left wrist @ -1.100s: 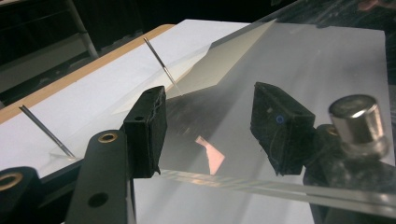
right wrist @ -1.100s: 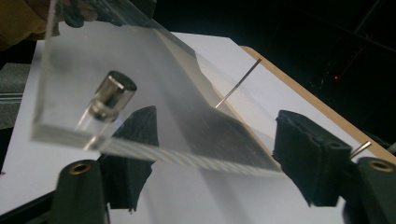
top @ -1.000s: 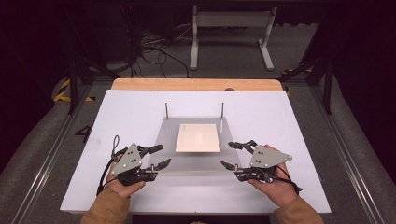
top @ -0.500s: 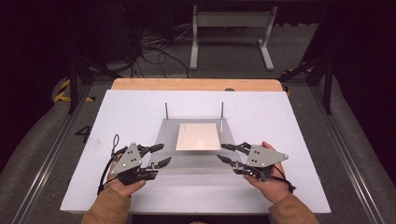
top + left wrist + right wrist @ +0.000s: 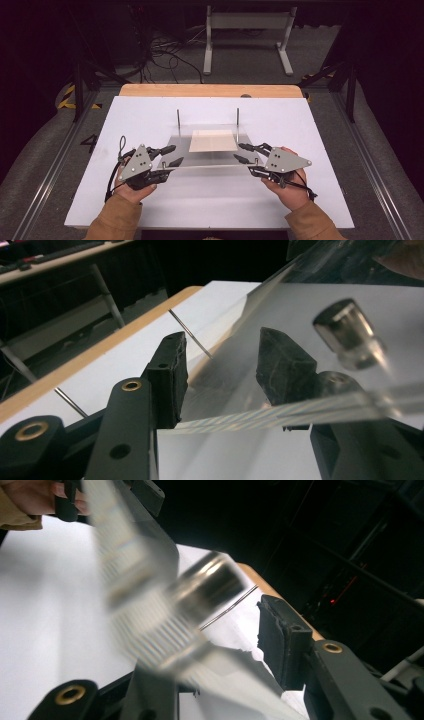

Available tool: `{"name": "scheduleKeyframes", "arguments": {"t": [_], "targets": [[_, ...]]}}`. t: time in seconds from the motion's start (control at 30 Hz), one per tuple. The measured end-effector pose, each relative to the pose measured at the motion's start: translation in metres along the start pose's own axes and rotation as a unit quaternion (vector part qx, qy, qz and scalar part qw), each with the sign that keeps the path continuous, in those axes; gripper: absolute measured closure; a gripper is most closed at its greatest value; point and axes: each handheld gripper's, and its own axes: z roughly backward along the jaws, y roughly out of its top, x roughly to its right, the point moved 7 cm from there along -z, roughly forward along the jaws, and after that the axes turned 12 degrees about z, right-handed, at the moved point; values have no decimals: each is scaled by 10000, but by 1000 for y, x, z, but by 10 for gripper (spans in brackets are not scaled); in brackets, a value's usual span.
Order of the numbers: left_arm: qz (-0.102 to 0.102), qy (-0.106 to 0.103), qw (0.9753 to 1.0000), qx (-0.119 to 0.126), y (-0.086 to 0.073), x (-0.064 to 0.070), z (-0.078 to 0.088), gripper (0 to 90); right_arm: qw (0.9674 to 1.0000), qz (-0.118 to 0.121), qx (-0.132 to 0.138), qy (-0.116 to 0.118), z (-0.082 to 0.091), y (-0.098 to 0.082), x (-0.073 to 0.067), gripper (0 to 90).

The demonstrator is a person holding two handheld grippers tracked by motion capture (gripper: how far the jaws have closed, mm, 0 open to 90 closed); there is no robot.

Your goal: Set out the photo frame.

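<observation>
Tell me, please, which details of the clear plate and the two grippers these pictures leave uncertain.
- Right gripper, right gripper view: the blurred clear plate hides one jaw, so contact is unclear.
- Left gripper, left gripper view: the plate's edge lies between the jaws; whether the pads press it is unclear.
- Pale sheet, high view: too small to identify.

Right gripper view: clear plate (image 5: pixel 150 630) and its metal peg (image 5: pixel 210 587) blurred, near jaw hidden behind them. Pad contact probably there, can't confirm. High view: plate edges barely readable against the tabletop (image 5: pixel 310 130).
</observation>
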Motion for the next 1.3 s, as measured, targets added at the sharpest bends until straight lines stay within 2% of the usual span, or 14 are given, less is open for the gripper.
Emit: {"name": "scheduleKeyframes", "arguments": {"t": [0.17, 0.23, 0.27, 0.4, 0.47, 0.57, 0.77, 1.03, 1.3], "targets": [[-129, 91, 9995, 267, 20, 1, 7, 555, 9993, 225, 157, -251, 4, 16, 13, 620], [-175, 107, 9994, 286, 24, 2, 8, 559, 9988, 315, 206, -301, 6, 24, 16, 623], [-207, 136, 9989, 394, 32, 2, 11, 561, 9986, 337, 262, -326, 8, 29, 19, 625], [-298, 203, 9981, 497, 45, 4, 15, 573, 9974, 449, 341, -451, 13, 38, 27, 622], [-322, 200, 9975, 589, 55, 4, 18, 583, 9967, 356, 539, -489, 21, 50, 35, 623], [-322, 147, 9973, 647, 62, 5, 21, 590, 9960, 368, 602, -551, 26, 57, 38, 625], [-229, -20, 9965, 808, 73, 12, 27, 600, 9950, 205, 796, -566, 39, 70, 43, 640], [-235, -172, 9958, 874, 83, 23, 35, 616, 9954, -234, 813, -439, 55, 87, 42, 639], [-30, -377, 9959, 826, 90, 29, 39, 618, 9958, -451, 697, -382, 64, 100, 42, 639]]}}
